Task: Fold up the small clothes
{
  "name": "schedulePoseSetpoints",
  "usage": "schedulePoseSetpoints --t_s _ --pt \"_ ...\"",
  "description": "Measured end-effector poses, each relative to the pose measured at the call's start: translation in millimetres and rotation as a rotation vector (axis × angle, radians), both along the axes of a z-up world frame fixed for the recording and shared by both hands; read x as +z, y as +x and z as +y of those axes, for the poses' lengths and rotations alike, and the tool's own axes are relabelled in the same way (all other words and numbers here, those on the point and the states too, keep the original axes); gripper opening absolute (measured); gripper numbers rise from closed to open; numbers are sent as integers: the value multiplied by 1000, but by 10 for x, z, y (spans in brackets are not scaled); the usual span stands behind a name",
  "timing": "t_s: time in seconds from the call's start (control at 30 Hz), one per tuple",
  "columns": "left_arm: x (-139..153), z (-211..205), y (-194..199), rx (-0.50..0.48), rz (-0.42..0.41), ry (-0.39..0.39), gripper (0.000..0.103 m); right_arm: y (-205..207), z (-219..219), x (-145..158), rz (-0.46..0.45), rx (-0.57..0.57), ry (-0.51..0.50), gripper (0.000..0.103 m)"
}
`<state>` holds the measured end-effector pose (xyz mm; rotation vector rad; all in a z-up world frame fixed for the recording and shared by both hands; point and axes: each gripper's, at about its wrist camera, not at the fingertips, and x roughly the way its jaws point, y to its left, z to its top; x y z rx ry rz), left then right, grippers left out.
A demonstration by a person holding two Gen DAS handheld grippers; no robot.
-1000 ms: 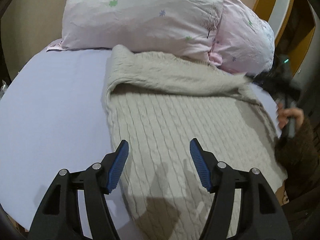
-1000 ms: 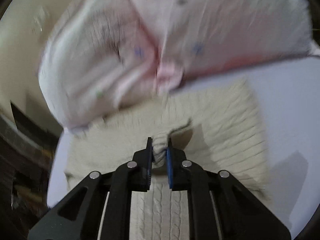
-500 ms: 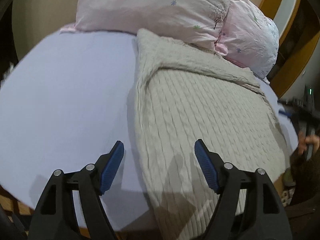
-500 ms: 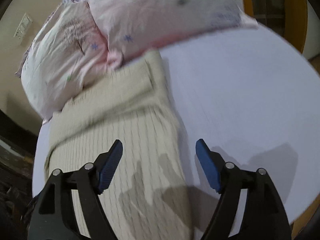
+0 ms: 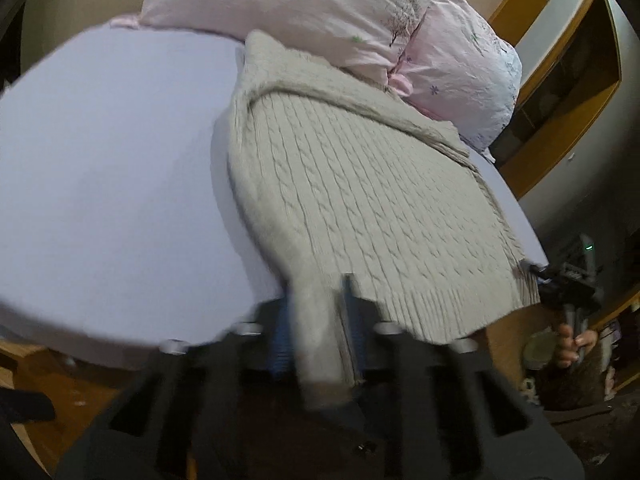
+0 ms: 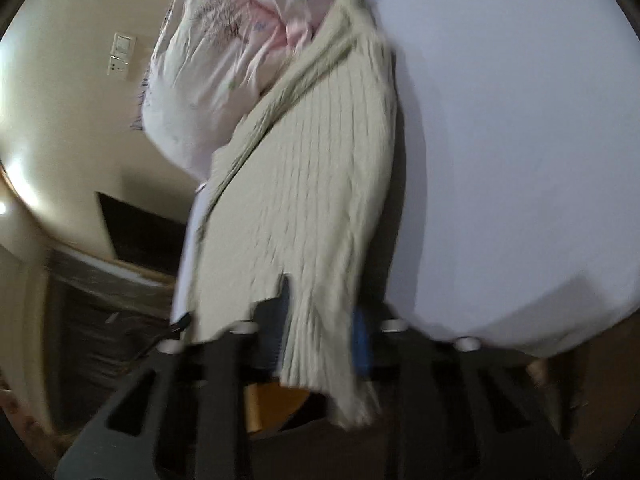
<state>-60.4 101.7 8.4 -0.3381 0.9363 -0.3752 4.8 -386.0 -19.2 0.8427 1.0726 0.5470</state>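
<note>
We see the beige knit sweater (image 5: 360,200) lying on the bed (image 5: 100,180), its top against the pink pillows (image 5: 320,4). Our left gripper (image 5: 316,328) and right gripper (image 6: 320,332) each have jaws clenched on its lower hem.

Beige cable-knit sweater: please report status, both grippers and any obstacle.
Left gripper shut on beige cable-knit sweater, near hem corner. Right gripper shut on other hem corner. Sweater's far end lies against pink floral pillows; otherwise nothing in the way.
</note>
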Motion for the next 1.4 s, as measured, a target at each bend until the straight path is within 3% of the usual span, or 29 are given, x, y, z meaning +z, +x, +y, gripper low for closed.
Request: schedulePoseSetpoints --t_s 0.1,0.3,0.47,0.6,0.63,0.67,0.7,0.77,0.87,0.9,0.97,1.03,1.17,1.27,1.33,1.37,1.4 --pt "27 10 33 -8 -6 -15 8 35 13 14 -32 -8 130 9" --pt "519 214 422 16 -148 -91 8 467 -148 615 -258 -88 278 8" --pt "810 393 1499 150 -226 -136 8 1363 -274 871 -331 -196 292 8" --pt "690 342 2471 246 -196 -72 8 2336 -242 646 -216 -356 208 11" --pt "570 313 2805 264 -150 -49 8 2507 -229 573 -181 -395 167 14" --pt "461 308 3028 276 -95 -36 8 2661 -219 496 -146 -431 128 25" --pt "362 311 3168 289 -42 -40 8 2798 -213 410 -113 -469 105 50" --pt "250 410 3278 302 20 -129 8 2926 -214 312 -90 -491 128 81" --pt "269 601 3195 285 5 -248 21 2882 -287 341 -158 -496 166 89" --pt "308 661 3124 290 -14 -251 47 2838 -295 377 -197 -490 150 92" --pt "430 754 2919 360 -82 -169 93 2757 -291 434 -232 -483 116 94" --pt "474 787 2805 334 -114 -159 93 2824 -270 489 -234 -472 75 94" --pt "294 546 2780 182 0 -91 92 2629 -261 606 -281 -473 7 95" --pt "94 356 2807 128 89 -42 80 2630 -165 605 -291 -448 -7 95" --pt "68 330 2797 129 74 -49 72 2651 -104 575 -285 -425 -15 95" --pt "39 333 2792 125 90 -75 59 2660 -90 558 -280 -415 -13 95" --pt "7 353 2774 139 101 -103 52 2688 -61 542 -272 -400 -4 95"
